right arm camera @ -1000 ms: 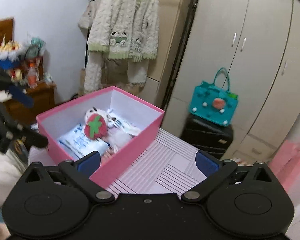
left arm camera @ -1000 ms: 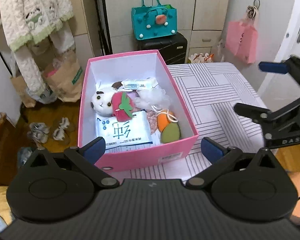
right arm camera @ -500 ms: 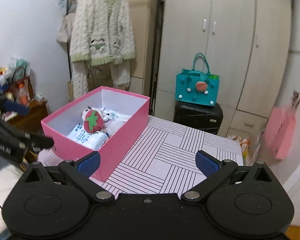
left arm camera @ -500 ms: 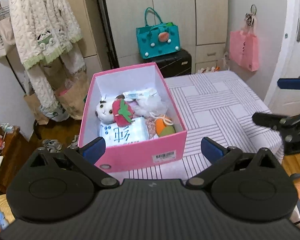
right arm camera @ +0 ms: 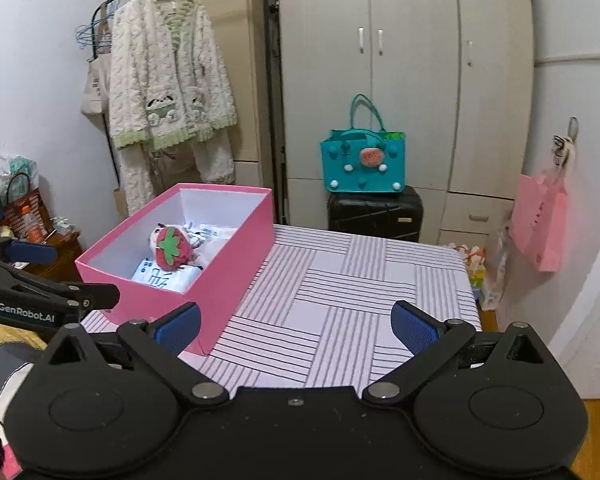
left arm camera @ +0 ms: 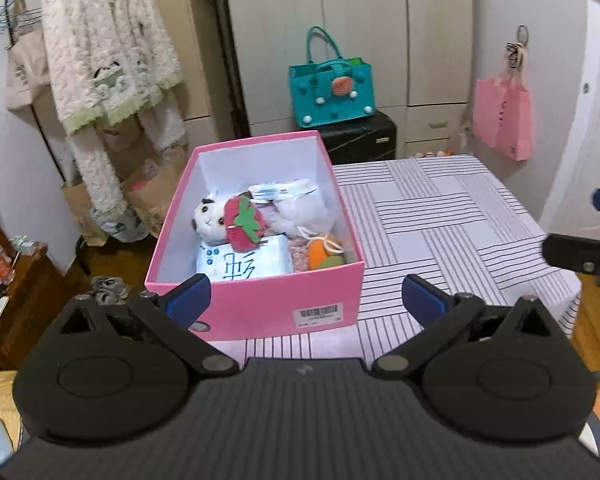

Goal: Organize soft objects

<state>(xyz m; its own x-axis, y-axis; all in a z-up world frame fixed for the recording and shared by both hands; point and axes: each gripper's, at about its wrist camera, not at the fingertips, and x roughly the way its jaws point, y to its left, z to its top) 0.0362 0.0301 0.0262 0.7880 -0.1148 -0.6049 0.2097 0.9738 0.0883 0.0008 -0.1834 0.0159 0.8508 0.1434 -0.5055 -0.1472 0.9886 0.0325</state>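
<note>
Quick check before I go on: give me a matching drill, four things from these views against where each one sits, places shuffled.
Things:
1. strawberry plush
2. teal tote bag
3. pink bag
4. fleece cardigan

Places:
A. hanging from a wall hook by the door
B. on the clothes rack
C. inside the pink box
D. on top of the black suitcase

Pairs: 1-C, 2-D, 3-A, 4-B

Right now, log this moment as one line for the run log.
left hand-held gripper: open, empty | right hand-held gripper: open, empty | pink box: on striped table, holds strawberry plush, tissue pack
</note>
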